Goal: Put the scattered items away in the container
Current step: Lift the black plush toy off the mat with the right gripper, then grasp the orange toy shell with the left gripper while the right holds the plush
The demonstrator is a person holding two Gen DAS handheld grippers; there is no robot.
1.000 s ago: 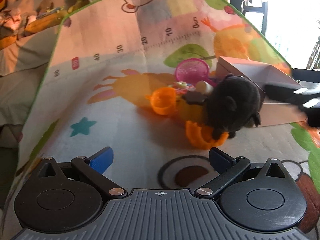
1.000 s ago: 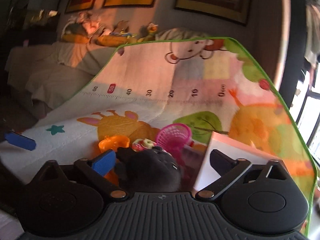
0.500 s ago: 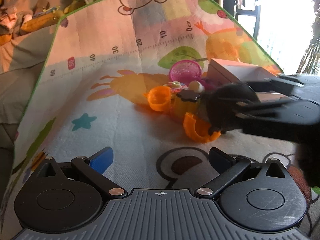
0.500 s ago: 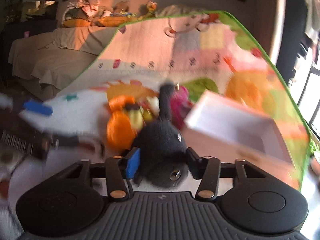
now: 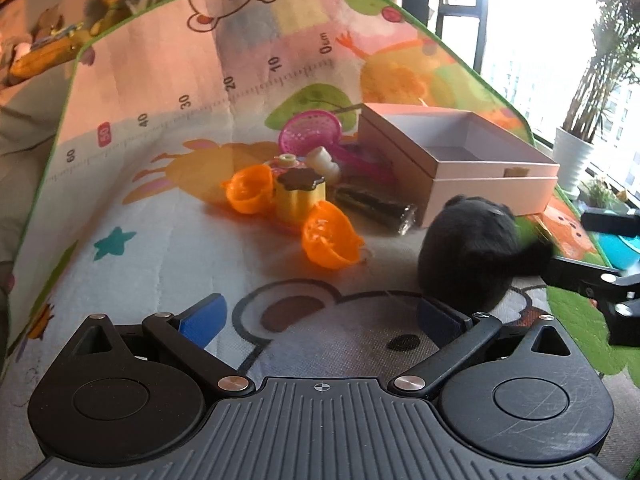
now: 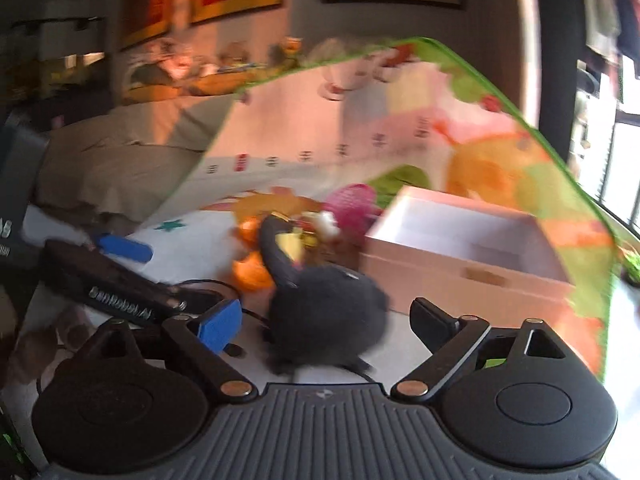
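A black plush toy [image 5: 468,252] lies on the play mat in front of the open pink box [image 5: 460,160]. In the right wrist view the plush [image 6: 324,316] sits between the fingers of my right gripper [image 6: 326,320], which is open and not clamping it. My left gripper [image 5: 318,316] is open and empty, low over the mat. Two orange cups [image 5: 330,236] [image 5: 250,188], a yellow mould with a dark lid [image 5: 300,192], a pink strainer [image 5: 310,132], a white piece [image 5: 322,160] and a dark tube [image 5: 376,208] lie left of the box.
The mat's far half rises against a wall. A bed with soft toys [image 6: 192,76] lies to the left. A window and a potted plant [image 5: 572,152] are at the right. My right gripper [image 5: 600,276] shows at the left wrist view's right edge.
My right gripper closed on the black plush, pulled it out of the toy pile toward the mat's front, then opened. The plush now rests on the mat.
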